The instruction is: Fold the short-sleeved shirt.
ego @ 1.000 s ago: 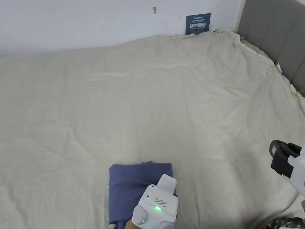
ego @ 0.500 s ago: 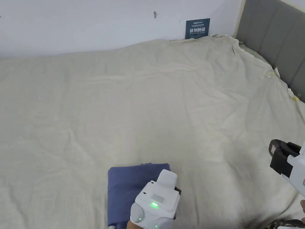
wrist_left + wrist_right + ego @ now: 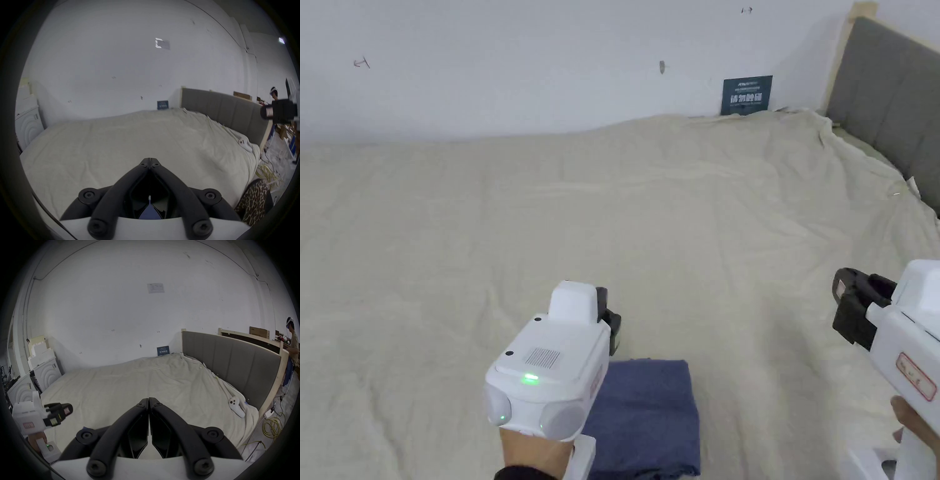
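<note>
— Left gripper [image 3: 610, 324], white-bodied with black jaws: where is it, and how do the jaws stand?

— Held above the cream-coloured wrinkled bed sheet [image 3: 487, 250], lifted clear of the folded blue short-sleeved shirt [image 3: 650, 419], which lies flat on the sheet near the front edge of the bed. In the left gripper view [image 3: 150, 162] its jaws are pressed together at the tips, with nothing between them.

— And the right gripper [image 3: 850, 309]?

— Off to the right side, also in the air over the sheet. In the right gripper view [image 3: 148, 400] its jaws meet tip to tip and hold nothing.

— What do the gripper views add to the head view?

— Both show the grey padded headboard [image 3: 232, 363] in full, a white hand controller [image 3: 236, 406] lying on the sheet near it, a coil of yellow cable [image 3: 272, 426] on the floor, and another person [image 3: 293, 340] standing beyond the bed. The right gripper view also takes in white cabinets with arched panels [image 3: 47, 373] at the far left. The head view gives the shirt plainly; in the left gripper view just a blue sliver [image 3: 149, 214] shows below the jaws.

— What differs from a second ago?

— Then the left gripper was low on the shirt, covering its near part. Now it is raised and the shirt lies free. The right gripper has kept to the right.
</note>
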Action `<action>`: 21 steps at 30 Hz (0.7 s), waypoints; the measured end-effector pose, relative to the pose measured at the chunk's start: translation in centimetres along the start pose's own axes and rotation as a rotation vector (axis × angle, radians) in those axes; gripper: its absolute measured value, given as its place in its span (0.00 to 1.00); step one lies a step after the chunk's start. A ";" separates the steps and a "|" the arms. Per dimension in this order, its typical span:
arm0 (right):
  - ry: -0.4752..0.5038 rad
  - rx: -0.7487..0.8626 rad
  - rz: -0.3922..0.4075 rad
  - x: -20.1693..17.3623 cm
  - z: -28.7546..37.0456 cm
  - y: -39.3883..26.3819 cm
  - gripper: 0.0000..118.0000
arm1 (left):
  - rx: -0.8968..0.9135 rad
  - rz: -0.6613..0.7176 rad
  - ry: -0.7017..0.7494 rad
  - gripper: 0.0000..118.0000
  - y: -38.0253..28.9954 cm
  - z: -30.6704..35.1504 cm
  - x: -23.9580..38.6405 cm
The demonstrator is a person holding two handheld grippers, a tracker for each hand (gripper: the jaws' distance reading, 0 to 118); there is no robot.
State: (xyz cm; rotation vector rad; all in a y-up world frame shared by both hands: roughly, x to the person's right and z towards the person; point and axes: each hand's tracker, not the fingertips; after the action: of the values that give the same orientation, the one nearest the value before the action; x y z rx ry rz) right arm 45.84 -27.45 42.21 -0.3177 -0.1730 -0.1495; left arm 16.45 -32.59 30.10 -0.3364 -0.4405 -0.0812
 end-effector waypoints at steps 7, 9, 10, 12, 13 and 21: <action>0.063 0.055 0.032 -3.9 -1.3 0.9 0.00 | 0.094 0.051 0.125 0.00 2.4 3.0 -5.6; 0.074 0.072 0.045 -4.9 -1.6 1.0 0.00 | 0.113 0.060 0.159 0.00 2.6 3.9 -6.9; 0.077 0.083 0.054 -5.4 -1.7 1.0 0.00 | 0.127 0.067 0.179 0.00 2.6 4.3 -7.6; 0.077 0.101 0.076 -6.2 -1.8 0.9 0.00 | 0.140 0.089 0.212 0.00 2.6 5.0 -8.6; 0.075 0.110 0.085 -6.6 -1.8 0.8 0.00 | 0.154 0.092 0.234 0.00 2.5 5.3 -9.2; 0.083 0.156 0.110 -8.6 -0.7 1.0 0.00 | 0.182 0.104 0.310 0.00 1.8 7.3 -11.2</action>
State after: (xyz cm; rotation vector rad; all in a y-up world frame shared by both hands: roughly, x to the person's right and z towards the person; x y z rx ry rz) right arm 37.79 -25.70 39.57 -0.1646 -0.0843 -0.0397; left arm 3.69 -28.39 30.99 -0.1629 -0.1211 0.0089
